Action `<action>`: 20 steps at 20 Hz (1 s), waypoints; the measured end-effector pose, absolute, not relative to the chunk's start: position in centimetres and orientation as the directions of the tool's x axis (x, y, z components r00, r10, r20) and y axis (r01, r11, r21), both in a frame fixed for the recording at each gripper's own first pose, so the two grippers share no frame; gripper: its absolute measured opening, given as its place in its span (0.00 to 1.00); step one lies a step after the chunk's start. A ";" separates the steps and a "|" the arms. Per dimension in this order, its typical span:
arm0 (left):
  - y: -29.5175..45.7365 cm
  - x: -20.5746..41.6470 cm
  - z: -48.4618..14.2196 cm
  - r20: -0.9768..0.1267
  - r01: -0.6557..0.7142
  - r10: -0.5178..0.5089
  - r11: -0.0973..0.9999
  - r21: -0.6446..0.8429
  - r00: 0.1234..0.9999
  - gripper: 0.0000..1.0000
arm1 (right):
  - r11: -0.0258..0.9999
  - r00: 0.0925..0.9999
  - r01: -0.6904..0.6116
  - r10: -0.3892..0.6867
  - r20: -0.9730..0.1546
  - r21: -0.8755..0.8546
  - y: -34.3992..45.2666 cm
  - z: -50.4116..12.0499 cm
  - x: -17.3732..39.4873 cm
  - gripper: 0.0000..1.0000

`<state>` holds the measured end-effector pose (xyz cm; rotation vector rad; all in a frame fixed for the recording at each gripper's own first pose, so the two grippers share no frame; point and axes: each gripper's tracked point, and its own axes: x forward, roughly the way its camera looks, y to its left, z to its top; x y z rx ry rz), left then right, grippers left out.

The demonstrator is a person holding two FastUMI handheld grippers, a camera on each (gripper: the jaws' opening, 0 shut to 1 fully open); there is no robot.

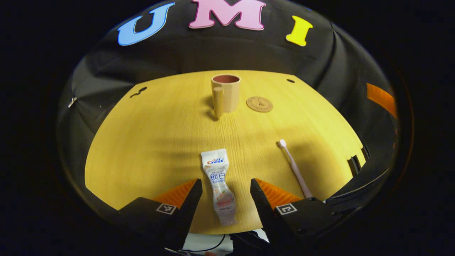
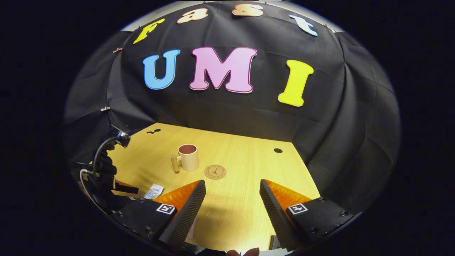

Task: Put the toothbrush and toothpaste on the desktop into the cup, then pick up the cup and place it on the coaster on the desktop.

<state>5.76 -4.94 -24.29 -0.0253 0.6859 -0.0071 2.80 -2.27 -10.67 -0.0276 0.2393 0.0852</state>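
The desktop [image 1: 149, 142] is the largest thing here, a smooth pale wood-grain slab with a rounded near edge in the left gripper view, and its slickness is the first hazard: anything nudged rather than pinched will likely skate. On it, toward the back, stands the cup [image 1: 227, 93], a matte beige cylinder with a reddish inside and a thick peg-like handle on its side; it is tall and narrow-mouthed, so a tube dropped in at a slant could catch the rim and tip it. Just beside it lies the coaster [image 1: 259, 104], a thin round brown disc with a stamped mark, touching nothing. The toothpaste [image 1: 219, 185] is a soft, glossy white tube, flat at its crimped far end and rounder toward the cap, lying between the 2 spread fingers of the left gripper [image 1: 226, 190], which is released and grips nothing; I judge a squeeze on the soft middle may let it buckle or slip. The toothbrush [image 1: 294, 167], a slim pale pink rod with a small white head, lies well to the right of the tube, low and hard to get under. The right gripper [image 2: 233, 193] hovers spread wide over bare wood, also empty, with the cup and coaster ahead of it.
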 end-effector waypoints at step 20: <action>-4.2 9.2 -28.0 -0.781 -0.121 0.052 0.992 -0.030 0.623 0.34 | 0.949 0.700 -0.280 0.307 -0.645 0.148 1.8 -24.8 6.7 0.98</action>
